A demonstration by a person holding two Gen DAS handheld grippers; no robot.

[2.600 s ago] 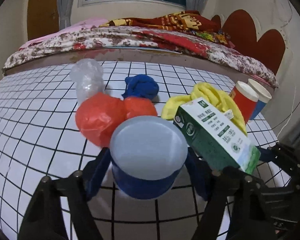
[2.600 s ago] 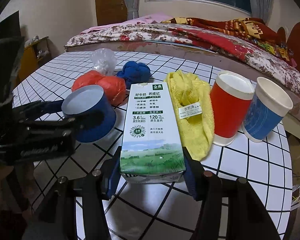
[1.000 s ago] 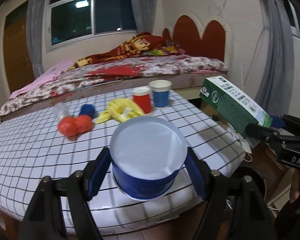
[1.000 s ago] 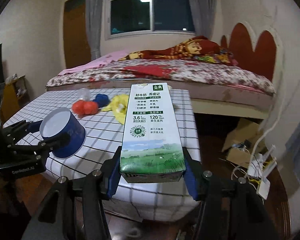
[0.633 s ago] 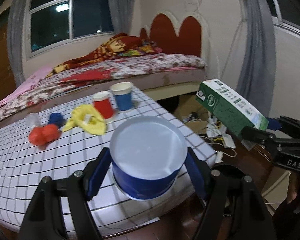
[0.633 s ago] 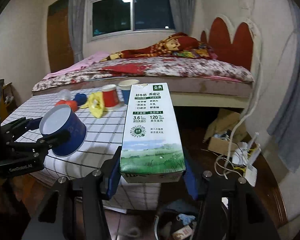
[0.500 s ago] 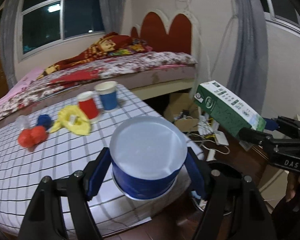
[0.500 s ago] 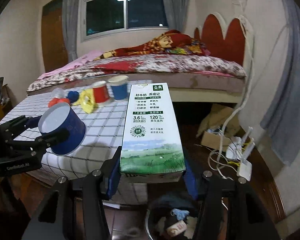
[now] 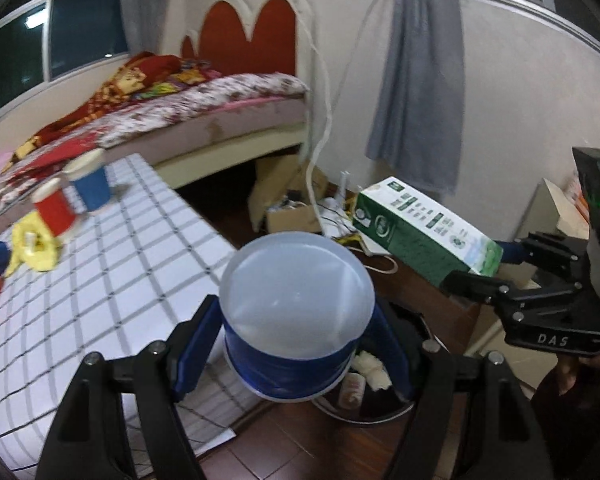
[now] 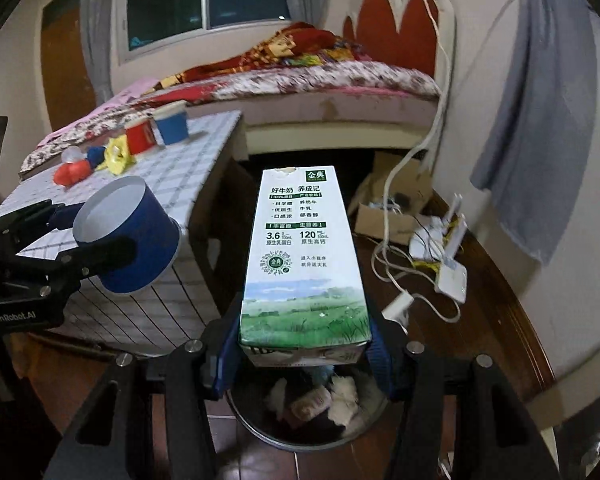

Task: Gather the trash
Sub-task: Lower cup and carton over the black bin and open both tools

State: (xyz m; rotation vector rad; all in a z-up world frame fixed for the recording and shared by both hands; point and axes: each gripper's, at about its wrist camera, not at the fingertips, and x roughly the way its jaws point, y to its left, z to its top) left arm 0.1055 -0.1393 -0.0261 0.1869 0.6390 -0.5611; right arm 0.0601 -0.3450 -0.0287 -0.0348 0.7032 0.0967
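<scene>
- The left gripper (image 9: 296, 354) is clamped on a blue paper cup (image 9: 296, 320); its blue pads press the cup's sides, and the open mouth faces away from the camera along the fingers.
- It is held level, off the edge of the checked tablecloth table (image 9: 100, 280), which lies to its left and behind the cup.
- Just below and beyond the cup sits the trash bin (image 9: 380, 412), its dark rim showing under the cup with scraps of waste inside.
- The right gripper (image 10: 304, 354) grips a green and white milk carton (image 10: 304, 256) by its lower end, pads on either side; the carton points straight forward along the fingers, its printed face up.
- Directly beneath this gripper's fingertips is the same bin (image 10: 260, 432), with crumpled white and pinkish rubbish in it.
- In the left view the carton (image 9: 424, 236) hangs to the right of the cup, tilted, with the right tool's black body behind it.
- In the right view the cup (image 10: 128, 236) hangs to the left, apart from the carton.
- Far to the left on the table stand a red cup (image 10: 140, 136) and another blue cup (image 10: 172, 126), touching or nearly so, then a yellow cloth (image 10: 118, 156) and red bags (image 10: 70, 172).
- Ahead lies a bed (image 10: 300, 80); to the right of the carton, white cables and routers (image 10: 448, 264) lie on the floor.
</scene>
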